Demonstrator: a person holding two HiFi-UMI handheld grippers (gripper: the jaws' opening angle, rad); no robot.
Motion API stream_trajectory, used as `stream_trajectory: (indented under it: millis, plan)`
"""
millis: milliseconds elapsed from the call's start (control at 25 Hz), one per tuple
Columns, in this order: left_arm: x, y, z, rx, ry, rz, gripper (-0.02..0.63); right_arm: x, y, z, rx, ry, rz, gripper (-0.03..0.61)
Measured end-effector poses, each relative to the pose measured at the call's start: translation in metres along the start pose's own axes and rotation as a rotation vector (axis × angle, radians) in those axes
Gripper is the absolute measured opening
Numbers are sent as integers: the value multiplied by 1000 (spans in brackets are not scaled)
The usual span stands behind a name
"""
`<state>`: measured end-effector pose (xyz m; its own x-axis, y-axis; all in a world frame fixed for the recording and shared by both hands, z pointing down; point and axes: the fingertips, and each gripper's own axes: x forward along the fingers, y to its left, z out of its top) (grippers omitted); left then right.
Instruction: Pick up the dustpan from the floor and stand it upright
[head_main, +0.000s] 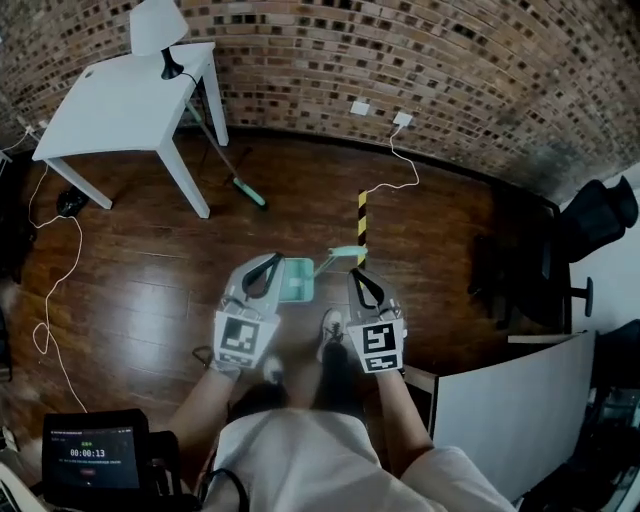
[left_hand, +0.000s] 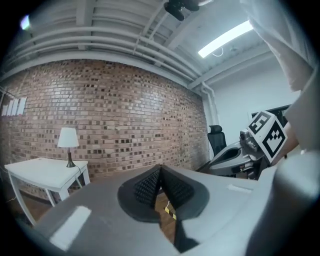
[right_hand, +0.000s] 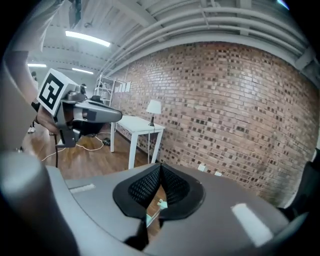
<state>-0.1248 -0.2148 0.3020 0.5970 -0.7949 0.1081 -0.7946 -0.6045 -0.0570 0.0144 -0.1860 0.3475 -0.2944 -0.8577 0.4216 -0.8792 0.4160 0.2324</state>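
A: Where is the dustpan?
B: The mint-green dustpan (head_main: 297, 280) lies on the wooden floor (head_main: 150, 290). Its handle reaches right, toward a yellow-and-black tape strip (head_main: 362, 214).
A: And the claws?
B: Both are held in the air on its near side. The left claw (head_main: 272, 262) is clenched and empty. The right claw (head_main: 357, 274) is clenched and empty too.

Right gripper (right_hand: 160, 166) fingers (right_hand: 145, 187) together, teal dustpan (right_hand: 161, 203) glimpsed beneath, white table (right_hand: 142, 127), brick wall (right_hand: 240, 110)
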Motion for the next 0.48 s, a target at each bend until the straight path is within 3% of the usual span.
stream_trajectory:
  millis: [240,480]
  plan:
    - [-28,13,27,-27,22,34,2,-53,-15,48,91,-130,-62,14]
    - [-51,6,80,8,-53,30,2,-102,-49,94,175,-276,-134,14]
